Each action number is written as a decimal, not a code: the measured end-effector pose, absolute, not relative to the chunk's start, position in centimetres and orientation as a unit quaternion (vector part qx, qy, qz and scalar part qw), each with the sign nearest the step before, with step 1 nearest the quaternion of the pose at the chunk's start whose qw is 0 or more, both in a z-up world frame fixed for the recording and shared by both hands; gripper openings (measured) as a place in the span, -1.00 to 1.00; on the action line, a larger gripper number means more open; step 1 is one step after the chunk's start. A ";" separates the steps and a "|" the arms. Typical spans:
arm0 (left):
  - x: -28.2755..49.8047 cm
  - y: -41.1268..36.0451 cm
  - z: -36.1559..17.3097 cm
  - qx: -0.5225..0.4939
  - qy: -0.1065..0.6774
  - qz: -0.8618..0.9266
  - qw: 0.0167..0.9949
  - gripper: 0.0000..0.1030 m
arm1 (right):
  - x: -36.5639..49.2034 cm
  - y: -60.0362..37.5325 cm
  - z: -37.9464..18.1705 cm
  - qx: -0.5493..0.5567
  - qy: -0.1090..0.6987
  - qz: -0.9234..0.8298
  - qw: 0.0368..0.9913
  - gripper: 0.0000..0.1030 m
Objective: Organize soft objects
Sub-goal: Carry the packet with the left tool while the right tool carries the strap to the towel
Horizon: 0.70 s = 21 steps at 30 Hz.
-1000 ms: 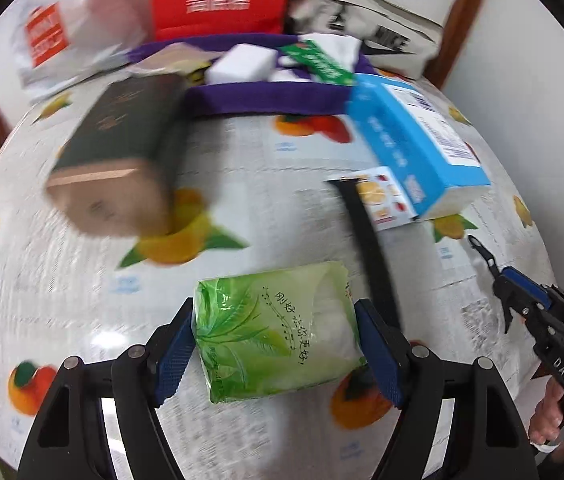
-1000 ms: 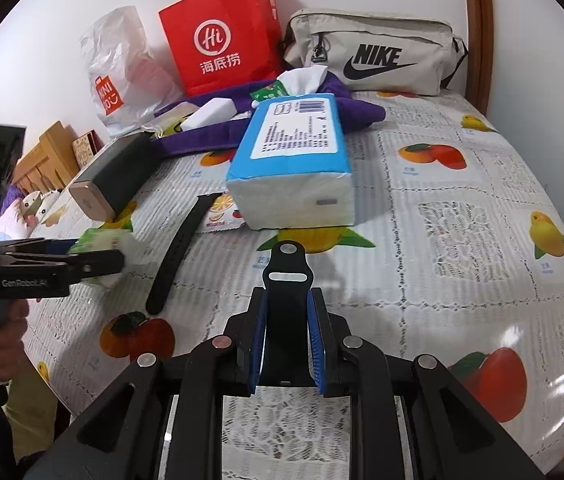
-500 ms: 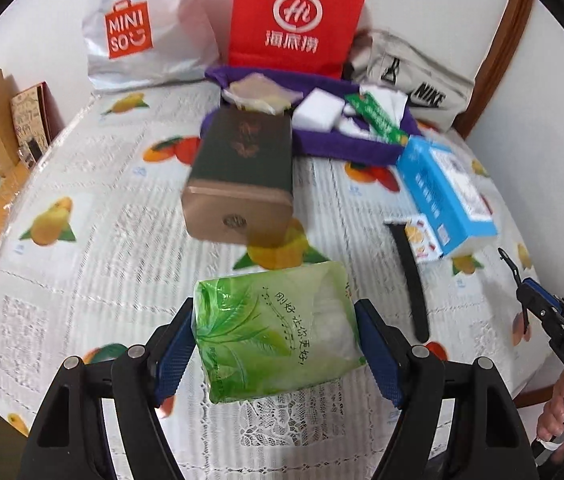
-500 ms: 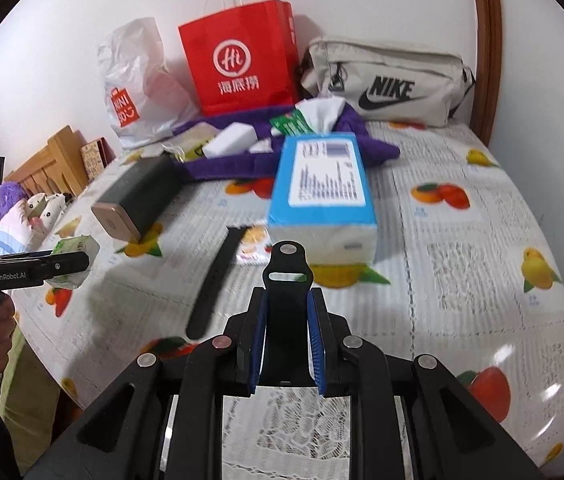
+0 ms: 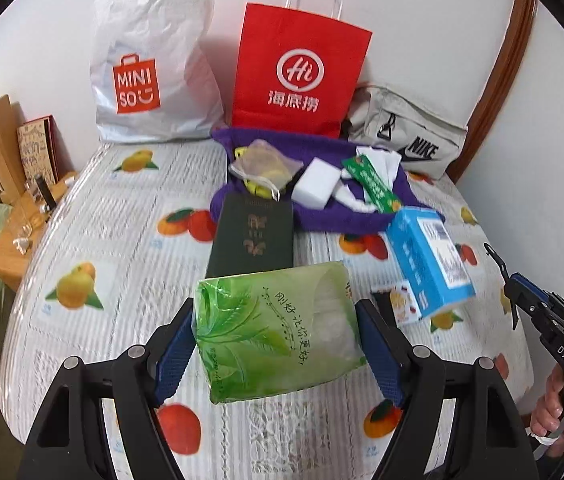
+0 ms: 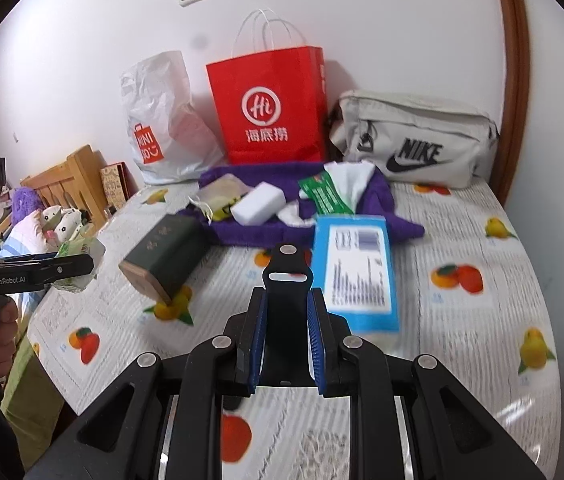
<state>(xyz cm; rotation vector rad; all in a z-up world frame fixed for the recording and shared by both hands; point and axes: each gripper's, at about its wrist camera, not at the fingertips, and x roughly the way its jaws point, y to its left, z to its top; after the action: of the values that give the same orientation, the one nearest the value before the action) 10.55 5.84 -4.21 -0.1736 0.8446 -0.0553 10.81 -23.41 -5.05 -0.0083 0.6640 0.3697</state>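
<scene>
Green tissue pack: pinched at both ends between the left fingers, which were spread wide around it, and held in the air above the near part of the tabletop. Crinkly glossy film, pillow-shaped, slack and see-through at one end over white tissue.

Black strap: clamped between the nearly closed right fingers. Flat, rubbery-looking, slotted near its rounded tip.

Looked like the carrying step. Called for a gentle squeeze only, enough to dent the film without crushing the pack. Best kept level and passed over the dark green box rather than dragged past it.

Just beyond, resting on the tabletop: that box, rigid, with a tan end, and a blue tissue pack, blocky but soft-sided.

Farther back: purple cloth, fuzzy and rumpled, bearing a mesh pouch, a white foam block and loose white tissues. Probably the gathering place for soft things.

Against the wall: white plastic bag, red paper bag, grey fabric bag.
</scene>
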 end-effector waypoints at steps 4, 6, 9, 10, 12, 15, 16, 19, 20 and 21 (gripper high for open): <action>12.4 6.0 -3.5 -0.082 0.406 -0.020 0.910 0.48 | 13.1 -22.7 -4.2 -0.008 0.319 0.190 0.928 -0.60; 13.2 6.0 -3.3 -0.082 0.405 -0.018 0.910 0.48 | 14.1 -22.4 -4.0 -0.008 0.318 0.194 0.928 -0.60; 14.6 5.9 -3.2 -0.081 0.406 -0.017 0.910 0.48 | 15.8 -22.1 -3.7 -0.006 0.319 0.198 0.927 -0.60; 15.2 5.9 -3.2 -0.080 0.407 -0.016 0.910 0.48 | 16.7 -22.0 -3.7 -0.004 0.320 0.199 0.926 -0.60; 16.2 5.7 -3.2 -0.078 0.408 -0.015 0.909 0.48 | 17.6 -22.0 -3.7 -0.003 0.321 0.199 0.926 -0.60; 17.9 5.7 -3.3 -0.078 0.413 -0.014 0.907 0.48 | 19.3 -21.9 -3.6 -0.002 0.322 0.199 0.926 -0.60; 18.4 5.7 -3.3 -0.078 0.413 -0.015 0.907 0.48 | 19.8 -21.8 -3.6 -0.002 0.322 0.200 0.925 -0.60; 20.0 5.9 -3.3 -0.078 0.414 -0.013 0.907 0.48 | 21.5 -21.6 -3.6 -0.005 0.323 0.200 0.925 -0.60; 20.3 5.9 -3.3 -0.077 0.414 -0.012 0.907 0.48 | 21.9 -21.5 -3.6 -0.005 0.323 0.199 0.925 -0.60; 20.8 5.9 -3.3 -0.077 0.415 -0.011 0.907 0.48 | 22.7 -21.5 -3.6 -0.005 0.324 0.200 0.925 -0.60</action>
<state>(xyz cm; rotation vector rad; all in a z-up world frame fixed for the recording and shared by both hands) 20.76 5.92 -3.33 -0.1588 0.8561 -0.0227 22.69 -21.46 -3.58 -0.0095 0.6645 0.4103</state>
